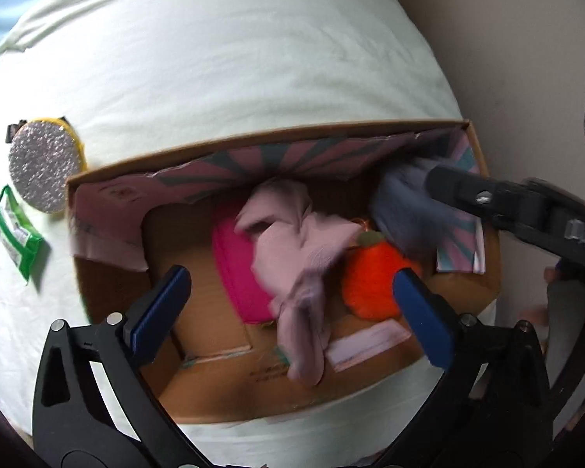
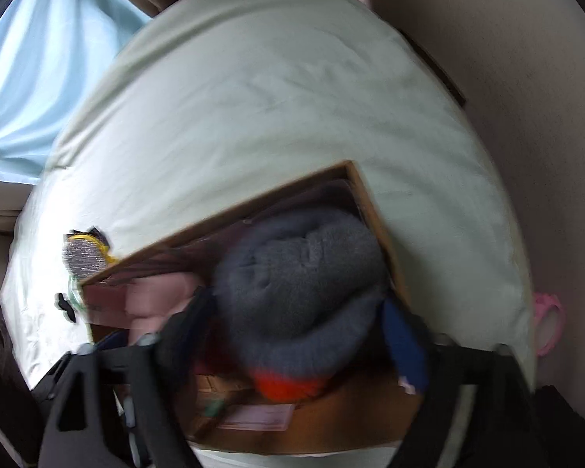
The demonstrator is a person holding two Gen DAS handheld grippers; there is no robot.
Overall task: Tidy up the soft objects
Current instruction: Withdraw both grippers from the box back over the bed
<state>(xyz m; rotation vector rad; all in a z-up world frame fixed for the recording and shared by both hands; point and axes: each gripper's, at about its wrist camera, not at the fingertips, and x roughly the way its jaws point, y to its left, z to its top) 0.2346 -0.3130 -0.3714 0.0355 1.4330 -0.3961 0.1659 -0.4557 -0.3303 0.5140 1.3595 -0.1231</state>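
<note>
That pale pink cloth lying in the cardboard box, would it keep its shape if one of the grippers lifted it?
Probably not. The pale pink cloth lies crumpled and folded over the magenta pad, so it would likely hang limp and trail. It looks thin, so probably light. A dangling end might catch on the cardboard box wall or drag the orange plush fruit beside it.
</note>
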